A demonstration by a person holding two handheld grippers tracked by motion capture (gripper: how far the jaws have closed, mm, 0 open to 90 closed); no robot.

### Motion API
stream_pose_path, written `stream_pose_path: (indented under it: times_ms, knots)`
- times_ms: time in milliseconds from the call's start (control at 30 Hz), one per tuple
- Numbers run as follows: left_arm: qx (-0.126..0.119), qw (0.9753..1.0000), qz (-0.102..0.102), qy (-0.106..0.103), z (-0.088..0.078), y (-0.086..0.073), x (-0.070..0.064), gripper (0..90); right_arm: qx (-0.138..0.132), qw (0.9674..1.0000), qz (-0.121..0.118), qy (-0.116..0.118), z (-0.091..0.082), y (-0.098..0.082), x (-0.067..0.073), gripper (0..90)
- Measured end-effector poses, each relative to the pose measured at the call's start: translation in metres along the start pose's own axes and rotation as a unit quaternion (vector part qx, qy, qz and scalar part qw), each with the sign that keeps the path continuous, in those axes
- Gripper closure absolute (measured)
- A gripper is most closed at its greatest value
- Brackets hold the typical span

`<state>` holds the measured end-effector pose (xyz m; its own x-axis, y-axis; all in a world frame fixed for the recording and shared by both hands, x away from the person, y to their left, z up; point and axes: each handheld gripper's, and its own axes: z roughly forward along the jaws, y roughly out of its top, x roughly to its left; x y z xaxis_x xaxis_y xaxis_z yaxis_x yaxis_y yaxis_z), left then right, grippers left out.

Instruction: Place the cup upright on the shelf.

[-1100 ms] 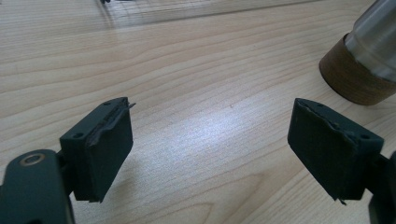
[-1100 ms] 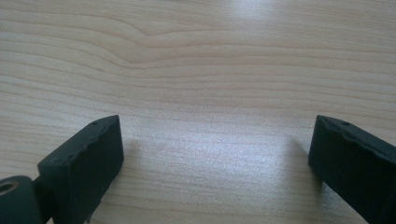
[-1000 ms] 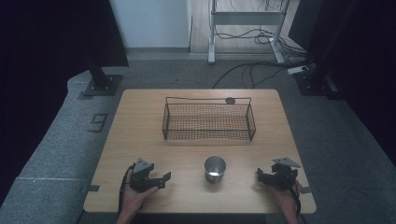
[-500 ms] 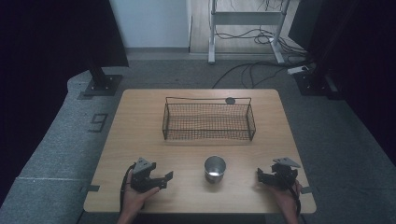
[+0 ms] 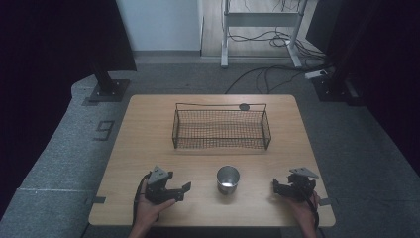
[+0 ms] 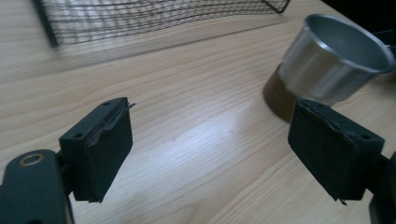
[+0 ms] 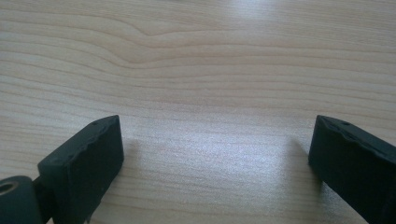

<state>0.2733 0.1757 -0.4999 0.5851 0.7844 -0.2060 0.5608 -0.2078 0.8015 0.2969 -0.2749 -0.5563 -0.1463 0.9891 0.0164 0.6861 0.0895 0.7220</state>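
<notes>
Metal cup [image 5: 228, 179] stands upright on the wooden table [image 5: 148, 134], near the front edge, roughly midway btwn the two grippers, touching neither. Open mouth up; in the left gripper view it [image 6: 334, 58] sits at upper right, shiny, w/ a dark band at its base, just past the right-hand jaw.

Left gripper [image 5: 179, 191] is low over the table at front left, held by a hand [image 5: 151, 208] coming in from the bottom edge. Jaws spread wide, nothing btwn them but bare wood [image 6: 196, 140]. Grey three-cornered plate on top, cable looping beside the wrist.

Right gripper [image 5: 275, 187] at front right, near the table's right edge, in the other hand [image 5: 303, 208]. Jaws also spread wide, pointing inward toward the cup but well apart from it; right gripper view has plain wood grain [image 7: 205, 93] btwn the pads.

Wire basket [image 5: 221, 129] sits behind the cup, mid-table, long side across. Small dark round disc [image 5: 244, 106] just behind its back rim. Beyond the table: grey floor, cables, a metal frame.
</notes>
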Motion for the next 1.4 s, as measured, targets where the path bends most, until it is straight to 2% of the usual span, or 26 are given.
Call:
stream_pose_path:
  times_ms: [267,833,1300,1400]
  knots:
    - [-0.001,0.9998,0.010,-0.018,0.007,0.010,-0.015,13.6,-0.001,1.0000,0.002,-0.001,0.000,0.000,0.000,3.7]
    - [0.004,0.9993,0.025,-0.028,0.016,0.021,-0.029,12.5,-0.001,1.0000,0.002,-0.001,0.000,0.000,0.000,3.8]
    - [0.011,0.9978,0.046,-0.046,0.027,0.030,-0.047,9.2,-0.002,1.0000,0.002,-0.001,0.000,0.000,0.000,4.0]
    - [0.013,0.9977,0.048,-0.045,0.029,0.031,-0.049,6.3,-0.002,1.0000,0.002,-0.001,0.000,0.000,0.000,4.0]
